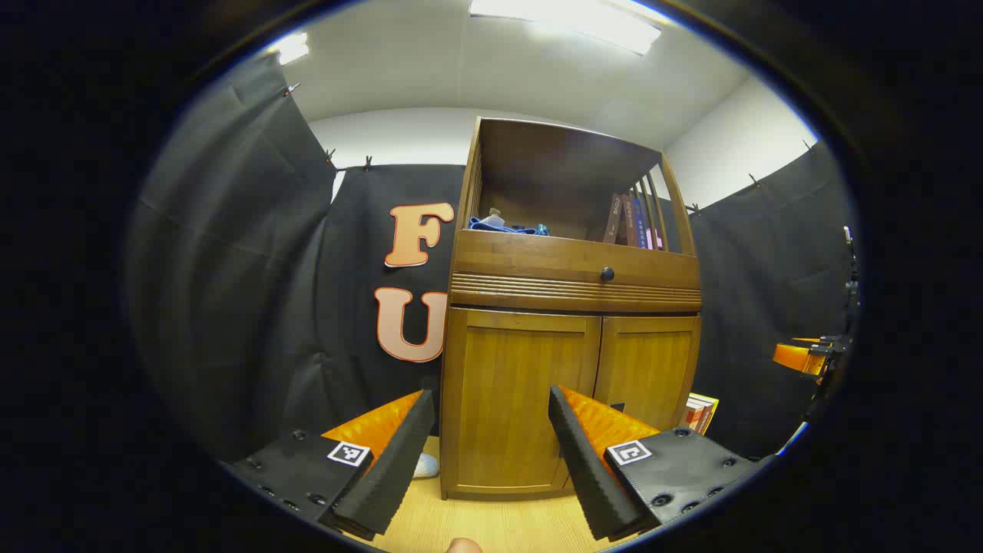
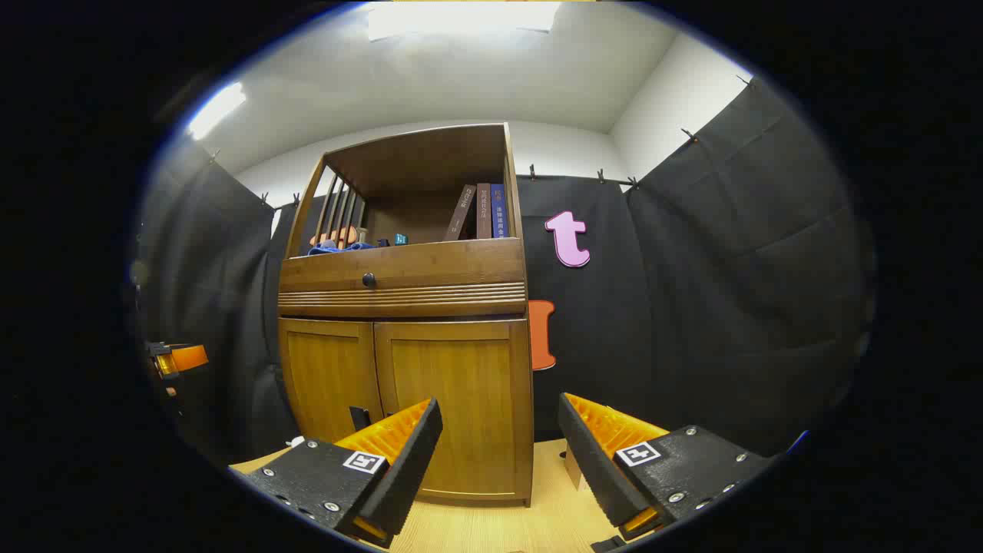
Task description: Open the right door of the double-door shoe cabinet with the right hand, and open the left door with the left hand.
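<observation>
The wooden shoe cabinet (image 1: 572, 292) stands on the floor ahead, with its left door (image 1: 511, 384) and right door (image 1: 653, 369) both closed. A small dark handle (image 1: 618, 405) sticks out near the middle seam. My left gripper (image 1: 490, 395) is open and empty, a short way in front of the left door. In the right gripper view the cabinet (image 2: 403, 284) shows its left door (image 2: 330, 376) and right door (image 2: 457, 392) closed. My right gripper (image 2: 499, 403) is open and empty, short of the cabinet's right front corner.
Above the doors are a drawer with a black knob (image 1: 607, 273) and an open shelf holding books (image 1: 630, 221) and a blue cloth (image 1: 503, 226). A book (image 1: 700, 411) leans on the floor right of the cabinet, and a white object (image 1: 425, 465) lies left of it.
</observation>
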